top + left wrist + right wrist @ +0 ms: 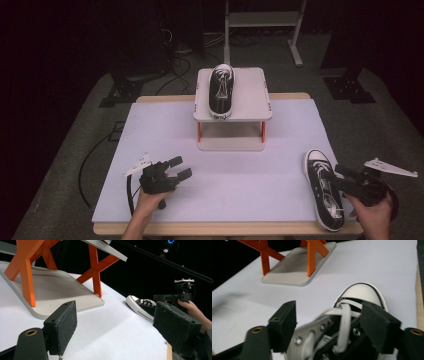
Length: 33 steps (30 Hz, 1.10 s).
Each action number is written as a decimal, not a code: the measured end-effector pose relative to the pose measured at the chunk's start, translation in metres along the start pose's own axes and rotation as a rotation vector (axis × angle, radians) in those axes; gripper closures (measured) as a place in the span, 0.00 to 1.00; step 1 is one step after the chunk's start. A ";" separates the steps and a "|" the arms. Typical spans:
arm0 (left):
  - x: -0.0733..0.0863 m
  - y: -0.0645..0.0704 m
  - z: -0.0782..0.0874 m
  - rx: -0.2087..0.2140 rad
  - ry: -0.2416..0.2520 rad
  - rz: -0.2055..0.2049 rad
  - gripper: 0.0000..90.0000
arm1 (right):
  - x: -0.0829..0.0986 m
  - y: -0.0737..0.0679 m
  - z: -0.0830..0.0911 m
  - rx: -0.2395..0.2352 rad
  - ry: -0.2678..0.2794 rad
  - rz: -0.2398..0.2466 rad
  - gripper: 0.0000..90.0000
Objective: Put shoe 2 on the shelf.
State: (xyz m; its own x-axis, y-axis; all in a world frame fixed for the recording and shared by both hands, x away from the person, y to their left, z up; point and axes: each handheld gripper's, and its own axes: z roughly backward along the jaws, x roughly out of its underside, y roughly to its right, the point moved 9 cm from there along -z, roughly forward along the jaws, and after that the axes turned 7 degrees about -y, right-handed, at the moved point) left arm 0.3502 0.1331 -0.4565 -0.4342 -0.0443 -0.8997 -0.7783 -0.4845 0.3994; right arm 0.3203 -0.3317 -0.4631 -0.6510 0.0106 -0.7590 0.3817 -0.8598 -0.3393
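Although a small mark showed at the heel of each shoe, no writing could be read. The black canvas sneaker with white laces [324, 189] lay near the table's right front corner, and the right gripper [345, 181] hung over its laces, jaws wide on either side. The left gripper [179, 168] hovered wide and empty above the white foam mat [240, 175]. A second black sneaker [221, 91] sat on the grey two-tier stand with orange legs [250, 102]. Dark cables crossed the grey floor [75, 150] behind.
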 end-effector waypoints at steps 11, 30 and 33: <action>-0.001 -0.002 0.003 0.001 0.011 0.009 0.21 | 0.003 -0.006 -0.024 0.170 -0.123 0.043 0.29; 0.000 -0.003 0.002 0.001 0.013 0.022 0.21 | 0.016 0.007 -0.015 0.207 -0.209 -0.006 0.77; 0.001 -0.004 0.003 -0.002 0.010 0.023 0.21 | 0.018 0.009 -0.016 0.216 -0.225 -0.023 0.83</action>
State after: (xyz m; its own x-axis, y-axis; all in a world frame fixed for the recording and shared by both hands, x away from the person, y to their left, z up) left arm 0.3517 0.1377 -0.4581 -0.4471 -0.0644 -0.8922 -0.7673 -0.4851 0.4195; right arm 0.3226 -0.3308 -0.4882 -0.7958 -0.0613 -0.6025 0.2329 -0.9493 -0.2111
